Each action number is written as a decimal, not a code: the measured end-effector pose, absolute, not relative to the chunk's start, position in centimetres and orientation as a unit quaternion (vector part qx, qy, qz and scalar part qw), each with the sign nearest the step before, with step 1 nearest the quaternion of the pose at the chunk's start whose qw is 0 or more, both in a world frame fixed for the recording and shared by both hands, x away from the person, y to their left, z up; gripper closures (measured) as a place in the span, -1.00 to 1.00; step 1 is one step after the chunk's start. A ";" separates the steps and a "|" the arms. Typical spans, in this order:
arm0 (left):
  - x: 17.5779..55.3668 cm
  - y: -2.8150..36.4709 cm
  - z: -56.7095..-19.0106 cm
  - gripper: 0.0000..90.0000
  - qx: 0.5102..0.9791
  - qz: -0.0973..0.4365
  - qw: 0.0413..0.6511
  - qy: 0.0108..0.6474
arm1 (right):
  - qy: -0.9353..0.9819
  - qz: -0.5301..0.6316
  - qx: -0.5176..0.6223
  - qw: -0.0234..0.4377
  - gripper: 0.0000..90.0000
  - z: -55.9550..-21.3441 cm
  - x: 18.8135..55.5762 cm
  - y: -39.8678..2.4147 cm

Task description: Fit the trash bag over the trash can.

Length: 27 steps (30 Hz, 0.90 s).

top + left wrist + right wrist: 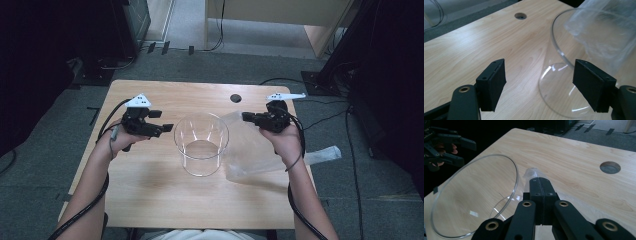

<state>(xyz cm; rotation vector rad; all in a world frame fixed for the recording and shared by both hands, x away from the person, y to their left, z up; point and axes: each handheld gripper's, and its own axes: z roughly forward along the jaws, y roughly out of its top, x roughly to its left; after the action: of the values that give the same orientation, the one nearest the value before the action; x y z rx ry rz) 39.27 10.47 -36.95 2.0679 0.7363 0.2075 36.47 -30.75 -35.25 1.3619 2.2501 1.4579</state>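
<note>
While two hand-held grippers flank it, a clear glass jar (201, 145) stands upright at the middle of a wooden table (150, 195).

Nearest the person lies the clear plastic bag (255, 150), thin, limp and probably slippery, just right of the jar. The right gripper (246, 117) has its jaws pressed together, pinching the bag's top edge, a sensible hold. The left gripper (167, 128), jaws spread and empty, hovers beside the jar, which looks rigid, smooth and breakable. No writing can be read.
</note>
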 end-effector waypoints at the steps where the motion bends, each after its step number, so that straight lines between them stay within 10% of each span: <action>1: 39.2 10.5 -36.7 -0.43 0.836 0.082 0.454 0.297 | 0.747 0.483 0.451 0.067 1.00 -35.1 36.4 -30.7; 27: 36.7 5.5 -34.7 -0.42 0.851 0.093 0.473 0.209 | 0.763 0.503 0.403 0.053 1.00 -33.0 35.3 -27.7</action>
<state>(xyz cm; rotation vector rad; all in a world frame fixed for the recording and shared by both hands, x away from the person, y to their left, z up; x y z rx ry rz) 36.66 5.53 -34.73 2.0824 0.5105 0.2273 35.32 -27.67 -32.98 1.2253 2.3197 1.5283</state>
